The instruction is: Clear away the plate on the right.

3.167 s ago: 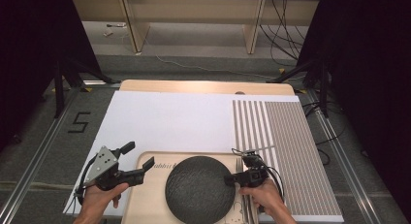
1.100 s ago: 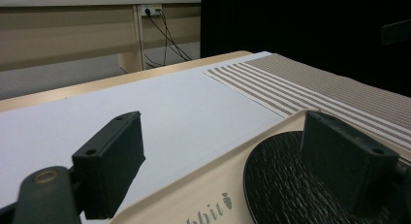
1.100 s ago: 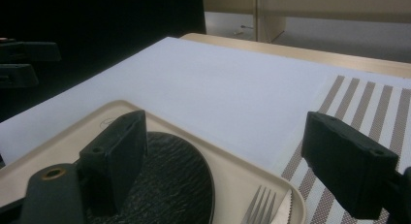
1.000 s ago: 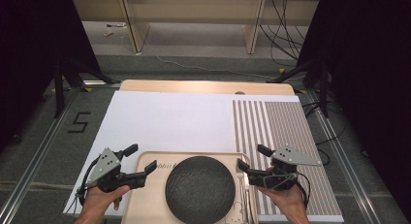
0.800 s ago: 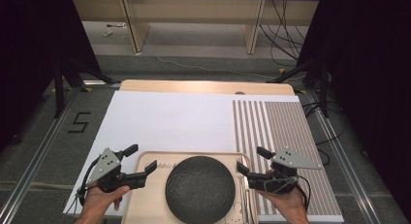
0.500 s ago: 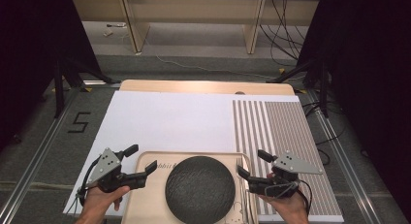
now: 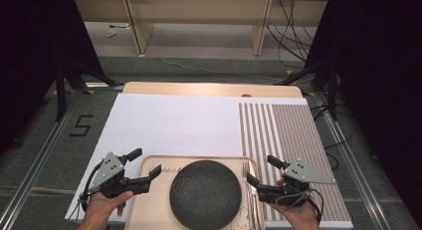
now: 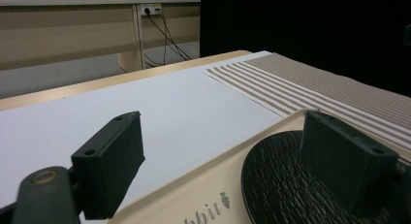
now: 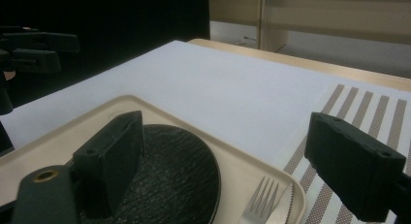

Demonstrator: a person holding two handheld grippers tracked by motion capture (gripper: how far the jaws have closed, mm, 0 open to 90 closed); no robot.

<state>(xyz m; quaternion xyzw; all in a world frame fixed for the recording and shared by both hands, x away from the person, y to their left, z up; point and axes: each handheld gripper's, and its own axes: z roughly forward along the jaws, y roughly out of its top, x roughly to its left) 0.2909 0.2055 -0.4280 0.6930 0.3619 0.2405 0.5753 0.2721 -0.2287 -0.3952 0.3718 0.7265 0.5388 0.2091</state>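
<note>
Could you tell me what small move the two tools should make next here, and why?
Probably ease both inward to straddle the tray's side rims. The left tool and right tool sit open at opposite edges, gripping nothing, with the dark plate and fork resting on it.

A pale wooden bench [image 7: 209, 88] stands on a grey floor [image 7: 40, 155] marked with a black numeral 5 [image 7: 81, 125]. Beyond it, a beige shelf unit [image 7: 199, 13] lines the far side, cables [image 7: 293, 26] trailing beside it. Black curtains [image 7: 378, 65] close both flanks, metal rails [image 7: 30, 175] running along the floor.
</note>
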